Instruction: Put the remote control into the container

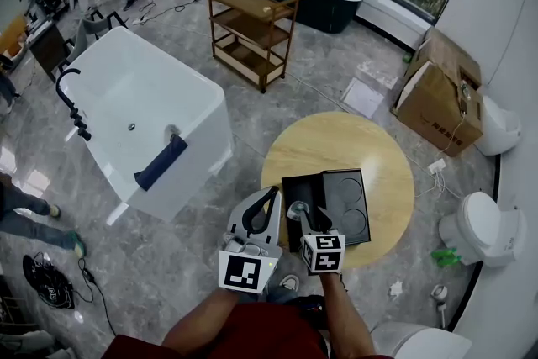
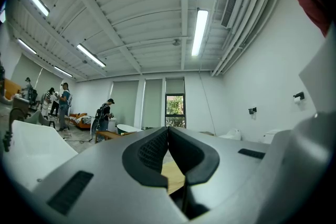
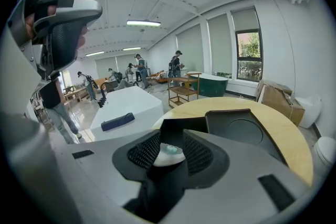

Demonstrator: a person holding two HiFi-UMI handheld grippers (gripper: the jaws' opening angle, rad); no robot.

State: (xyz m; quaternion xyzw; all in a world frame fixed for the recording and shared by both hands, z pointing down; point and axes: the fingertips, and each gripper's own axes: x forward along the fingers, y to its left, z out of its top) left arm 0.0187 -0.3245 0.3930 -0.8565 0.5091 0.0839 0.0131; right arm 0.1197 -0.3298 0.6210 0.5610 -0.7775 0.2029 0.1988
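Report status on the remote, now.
Left gripper shut, empty. Right gripper open, remote between its jaws, above the container. Nothing seen in the way.

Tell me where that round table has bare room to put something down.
Bare wood runs along the far rim of the table, beyond the black container, and down its right side. The near edge is crowded: container, remote and right gripper.

The white, rounded remote control with teal buttons is positioned between the parted jaws of the right gripper, at the near left edge of the black rectangular plastic container. The container is laid open on the round wooden counter.
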